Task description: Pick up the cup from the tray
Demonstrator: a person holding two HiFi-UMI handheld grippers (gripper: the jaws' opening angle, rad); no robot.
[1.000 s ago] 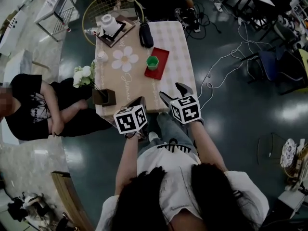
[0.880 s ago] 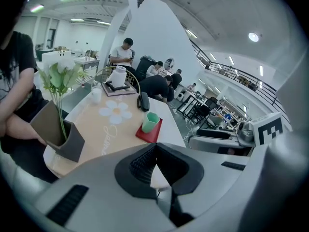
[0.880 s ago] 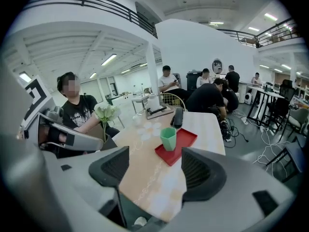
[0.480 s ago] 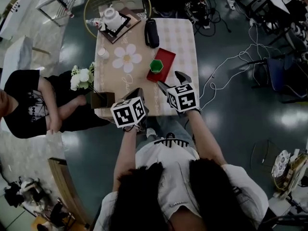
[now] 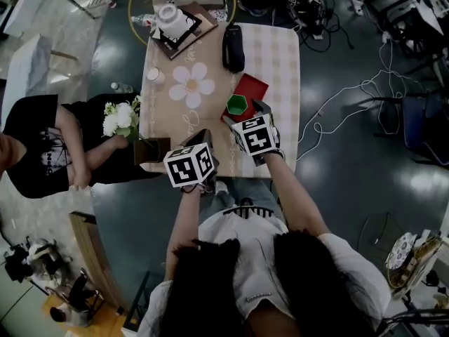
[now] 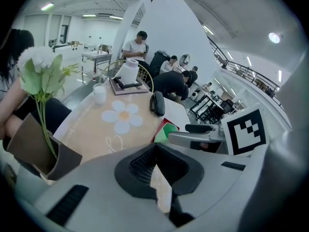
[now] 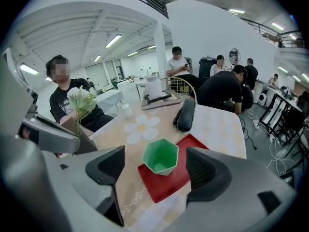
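A green hexagonal cup (image 5: pixel 236 104) (image 7: pixel 161 155) stands upright on a red tray (image 5: pixel 251 87) (image 7: pixel 170 183) on the table's near right part. My right gripper (image 5: pixel 247 116) (image 7: pixel 160 169) hovers just short of the cup. Its jaws are opening wide; the cup sits ahead in the gap and neither pad (image 7: pixel 208 169) touches it. My left gripper (image 5: pixel 203 137) (image 6: pixel 157 167) hangs over the table's near edge, left of the tray, its pads closed together on nothing. In the left gripper view a sliver of the cup (image 6: pixel 162 134) shows behind the right gripper's finger.
A black pouch (image 5: pixel 233 37) lies beyond the tray. A white flower-shaped mat (image 5: pixel 193 83), a small white cup (image 5: pixel 156 76) and a teapot on a dark tray (image 5: pixel 172 20) fill the far left. White flowers in a brown box (image 5: pixel 149 148) stand front left. A person (image 5: pixel 42 146) sits left.
My right gripper has moved forward over the table's near edge up to the cup, and its jaws have spread wider. The left gripper has stayed about where it was.
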